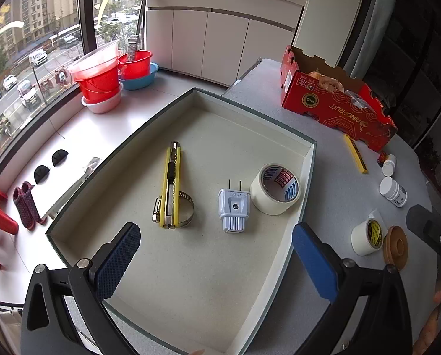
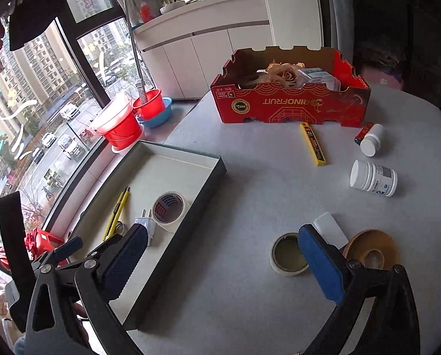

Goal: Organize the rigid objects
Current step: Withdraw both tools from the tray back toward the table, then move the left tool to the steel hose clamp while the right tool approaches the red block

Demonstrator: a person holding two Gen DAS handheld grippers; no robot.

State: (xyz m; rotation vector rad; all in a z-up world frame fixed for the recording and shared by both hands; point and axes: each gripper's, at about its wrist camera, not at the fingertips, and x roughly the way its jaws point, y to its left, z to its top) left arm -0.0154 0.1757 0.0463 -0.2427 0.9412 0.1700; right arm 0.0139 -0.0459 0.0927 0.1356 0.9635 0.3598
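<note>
A shallow grey tray [image 1: 126,148] [image 2: 217,174] sits at the table's left edge. In it lie a yellow utility knife [image 1: 170,183] [image 2: 117,211] across a metal hose clamp [image 1: 186,207], a white plug [image 1: 233,208] [image 2: 145,224] and a roll of masking tape [image 1: 276,190] [image 2: 168,208]. My left gripper [image 1: 216,263] is open and empty above the tray's near end. My right gripper [image 2: 223,263] is open and empty above the table, its right finger beside a small tape roll [image 2: 287,256] [image 1: 365,236].
On the table stand a red cardboard box [image 2: 291,106] [image 1: 335,106], a yellow blade case [image 2: 313,143] [image 1: 356,153], two white bottles [image 2: 372,179] [image 2: 371,140], a lighter [image 2: 364,133], a wooden ring [image 2: 371,253] [image 1: 395,245] and a white card [image 2: 331,230]. Red buckets [image 1: 102,80] stand by the window.
</note>
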